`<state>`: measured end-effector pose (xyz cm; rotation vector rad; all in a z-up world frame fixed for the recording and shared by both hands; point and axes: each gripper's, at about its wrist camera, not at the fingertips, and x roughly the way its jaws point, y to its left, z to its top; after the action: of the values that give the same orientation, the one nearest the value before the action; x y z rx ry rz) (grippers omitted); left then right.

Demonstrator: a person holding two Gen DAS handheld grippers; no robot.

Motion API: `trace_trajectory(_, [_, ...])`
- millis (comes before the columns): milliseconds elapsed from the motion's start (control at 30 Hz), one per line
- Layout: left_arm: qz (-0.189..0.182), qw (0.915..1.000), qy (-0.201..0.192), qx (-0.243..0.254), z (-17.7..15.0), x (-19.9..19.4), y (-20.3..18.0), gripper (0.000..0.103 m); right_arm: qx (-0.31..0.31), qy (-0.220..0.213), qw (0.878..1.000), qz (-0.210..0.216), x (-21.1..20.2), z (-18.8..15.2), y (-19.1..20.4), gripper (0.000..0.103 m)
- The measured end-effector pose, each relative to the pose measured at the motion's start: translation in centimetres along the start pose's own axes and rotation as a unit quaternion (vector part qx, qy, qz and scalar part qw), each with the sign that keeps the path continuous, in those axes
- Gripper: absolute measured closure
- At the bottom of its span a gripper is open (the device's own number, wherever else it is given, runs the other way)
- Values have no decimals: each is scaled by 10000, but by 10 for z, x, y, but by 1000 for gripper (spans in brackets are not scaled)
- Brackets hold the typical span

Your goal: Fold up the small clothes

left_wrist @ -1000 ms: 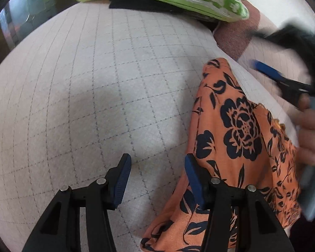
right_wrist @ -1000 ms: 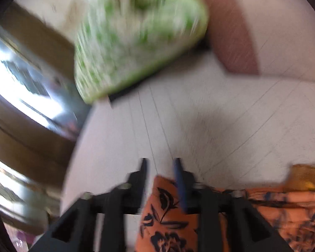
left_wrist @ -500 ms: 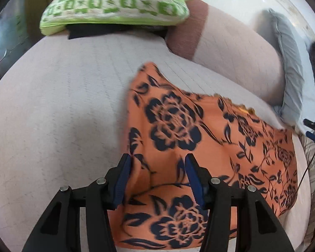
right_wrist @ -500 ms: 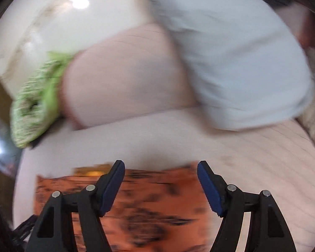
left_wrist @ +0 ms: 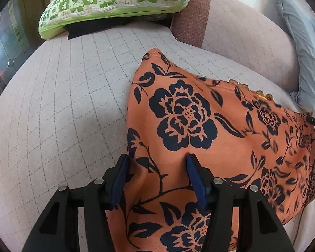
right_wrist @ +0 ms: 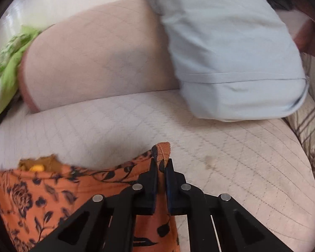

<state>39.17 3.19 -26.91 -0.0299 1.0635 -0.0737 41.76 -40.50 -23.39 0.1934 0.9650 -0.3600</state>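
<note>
1. Step in hand: getting hold of the orange cotton garment with the dark navy flower print (left_wrist: 199, 130) to start a fold; it lies spread on the seat of the pale pink quilted sofa (left_wrist: 63, 105), not yet folded as far as I can tell

2. My right gripper (right_wrist: 161, 163) has just snapped closed, and its jaws pinch the garment's hemmed far corner (right_wrist: 160, 149), which sticks up between them

3. My left gripper (left_wrist: 156, 178) is about half open and has just been opening slightly; its blue pads (left_wrist: 196, 180) straddle a raised ridge of the cloth near the garment's left edge, and they don't look to press on it

4. Next move, my guess: left jaws need to close on that ridge or edge so both sides are held, then lift and carry one side over the other; the thin cloth will likely sag and slip if only one layer is caught

5. Surface: soft, stitched in a grid, gives under the cloth, so no hard edge to crease against

6. Room: green-and-white patterned cushion (left_wrist: 115, 2) lying over something black at the far end of the seat, brown-trimmed armrest (left_wrist: 191, 19) next to it, pale blue-grey pillow (right_wrist: 231, 52) against the sofa back, striped beige fabric (right_wrist: 310, 126) on the far right

7. Small mustard-yellow trim (right_wrist: 40, 166) shows at the garment's far edge; can't tell what it is
</note>
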Motion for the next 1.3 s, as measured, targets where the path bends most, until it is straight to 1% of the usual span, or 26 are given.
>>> trace_trajectory(67, [79,9999,40,55,0,1,0,42,21,181,9996,-213,19,-2,-6,97])
trace_trajectory(133, [64,9999,91,15,0,0,0,40,303,446,9985,-42,34,-8,-14,94])
trace_trajectory(233, [-35,9999,74,-82,-1,-5,5,40,1049,256,9934,389,19,-11,-33,90])
trace_trajectory(267, [-29,9999,0,-107,0,-9,7,40,1335,76,9896,524,4,-11,-42,84])
trace_trajectory(300, [-17,9998,-109,-135,1,-14,8,40,1427,-58,9883,537,-6,-11,-47,80])
trace_trajectory(333, [-34,9997,-203,-155,1,-18,9,40,1474,-299,9877,418,-23,-12,-51,76])
trace_trajectory(367, [-118,9992,-346,-180,2,-26,9,40,1360,-544,9889,261,-44,-14,-52,72])
trace_trajectory(400, [-204,9987,-434,-184,2,-31,7,40,1210,-655,9902,235,-59,-17,-49,71])
trace_trajectory(433, [-329,9979,-540,-159,1,-37,3,40,994,-720,9920,296,-72,-20,-48,71])
trace_trajectory(533, [-587,9962,-630,104,-5,-46,-18,40,321,-742,9930,866,-109,-46,-27,71])
trace_trajectory(600, [-612,9954,-627,383,-13,-48,-37,40,-61,-582,9894,1326,-124,-70,-2,71])
trace_trajectory(633, [-582,9954,-585,483,-17,-46,-45,39,-192,-502,9877,1468,-127,-82,11,71])
trace_trajectory(700, [-490,9962,-296,650,-26,-35,-57,38,-491,-279,9845,1663,-129,-112,36,71])
trace_trajectory(733, [-423,9967,-133,674,-27,-29,-61,38,-547,-162,9833,1729,-126,-125,45,71])
trace_trajectory(767, [-277,9972,135,687,-33,-18,-63,38,-563,-32,9818,1815,-120,-141,51,71])
trace_trajectory(800, [-185,9971,203,714,-36,-13,-65,38,-573,74,9806,1874,-115,-149,52,71])
trace_trajectory(833, [-93,9967,145,799,-40,-12,-67,38,-584,194,9801,1888,-106,-157,53,71])
trace_trajectory(900, [117,9947,76,1016,-46,-17,-73,37,-476,844,9795,1768,-78,-175,47,70])
trace_trajectory(933, [162,9944,55,1039,-50,-21,-73,36,-362,907,9773,1882,-75,-178,40,70])
trace_trajectory(967, [165,9946,59,1025,-52,-22,-72,36,-172,883,9731,2121,-79,-183,28,70])
trace_trajectory(1067, [111,9959,112,890,-58,-24,-63,36,-148,1292,9696,2075,-82,-195,15,70])
trace_trajectory(1100, [107,9963,118,845,-58,-25,-60,36,-279,1353,9699,2003,-84,-200,15,70])
trace_trajectory(1167, [139,9971,136,742,-58,-28,-54,36,-737,1383,9728,1704,-92,-207,22,70])
trace_trajectory(1233, [98,9981,92,606,-59,-32,-49,36,-924,1499,9730,1491,-96,-204,28,71])
trace_trajectory(1267, [65,9984,58,553,-59,-33,-50,36,-900,1509,9735,1465,-102,-197,29,71])
trace_trajectory(1300, [-1,9990,-17,444,-57,-37,-47,36,-830,1384,9744,1565,-108,-190,29,71])
